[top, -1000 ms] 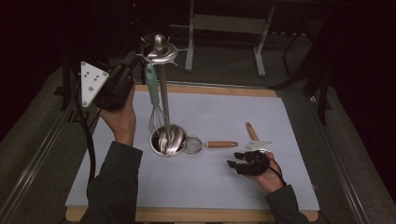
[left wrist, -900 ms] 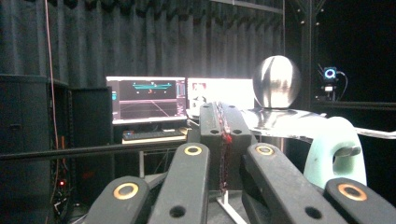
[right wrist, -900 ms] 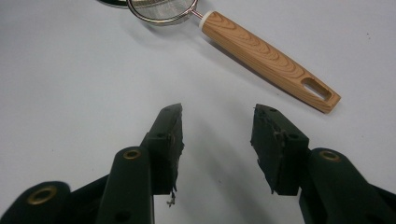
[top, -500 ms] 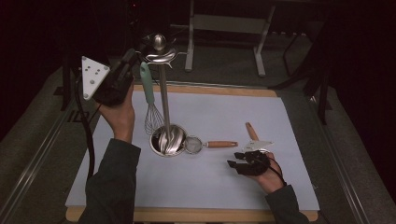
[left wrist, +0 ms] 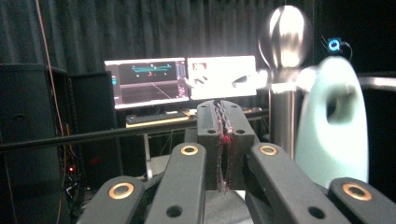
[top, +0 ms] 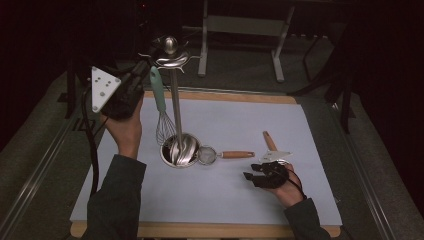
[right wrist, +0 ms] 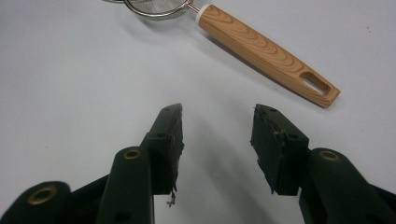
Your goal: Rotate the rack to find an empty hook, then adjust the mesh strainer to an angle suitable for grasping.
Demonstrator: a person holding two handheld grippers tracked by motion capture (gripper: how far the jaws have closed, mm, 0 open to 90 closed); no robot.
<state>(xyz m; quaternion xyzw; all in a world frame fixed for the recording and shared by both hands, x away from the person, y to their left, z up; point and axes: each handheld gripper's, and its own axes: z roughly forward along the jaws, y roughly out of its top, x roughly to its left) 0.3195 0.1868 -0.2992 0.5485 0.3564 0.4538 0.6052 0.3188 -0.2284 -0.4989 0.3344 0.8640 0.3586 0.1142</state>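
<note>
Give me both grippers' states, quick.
Left gripper: jaws nearly shut with nothing between them, just starting to open, beside the hung whisk.
Right gripper: open, empty, above the mat.

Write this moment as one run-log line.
whisk: hangs on stand | left gripper: beside whisk handle, jaws just opening, nothing between | right gripper: open, near strainer

Two lit monitors [left wrist: 180, 81] and a keyboard [left wrist: 154, 117] on a desk; a metal frame stand [top: 245, 37] beyond the table.
</note>
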